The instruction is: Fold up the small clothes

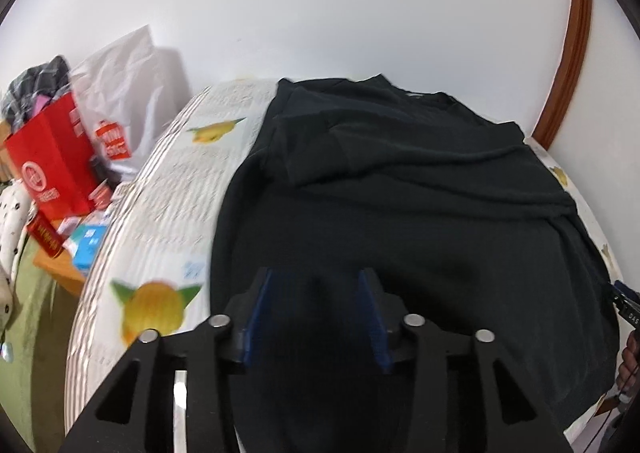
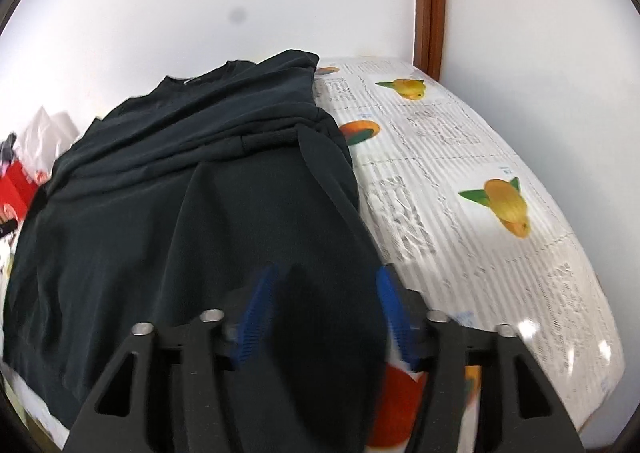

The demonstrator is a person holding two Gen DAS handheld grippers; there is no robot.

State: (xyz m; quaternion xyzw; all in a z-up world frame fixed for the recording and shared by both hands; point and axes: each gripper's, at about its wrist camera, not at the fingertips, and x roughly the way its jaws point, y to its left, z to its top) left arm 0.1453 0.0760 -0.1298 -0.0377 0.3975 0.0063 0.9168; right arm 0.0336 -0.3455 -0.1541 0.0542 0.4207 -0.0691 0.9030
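Nearest in the left wrist view, the left gripper point(image 1: 316, 293) hangs over the near part of a black T-shirt point(image 1: 400, 213); its blue pads point(image 1: 258, 317) stand apart with only dark cloth seen below the gap, nothing pinched. In the right wrist view, the right gripper point(image 2: 328, 293) is spread wider, its blue pads point(image 2: 394, 313) clear of the cloth, over the shirt's near right edge, gripping nothing.

The T-shirt point(image 2: 160, 213) lies on a table covered by a white cloth printed with text and yellow-orange fruit point(image 2: 460, 173). Its sides are folded inward, a sleeve lying across the chest, the collar at the far end by the white wall point(image 1: 320, 13).

At the left view's right edge, part of the other gripper and a hand point(image 1: 628, 357) show. Far left sit a red paper bag point(image 1: 52, 161) and a white plastic bag point(image 1: 128, 93); far right rises a brown wooden frame point(image 2: 430, 1).
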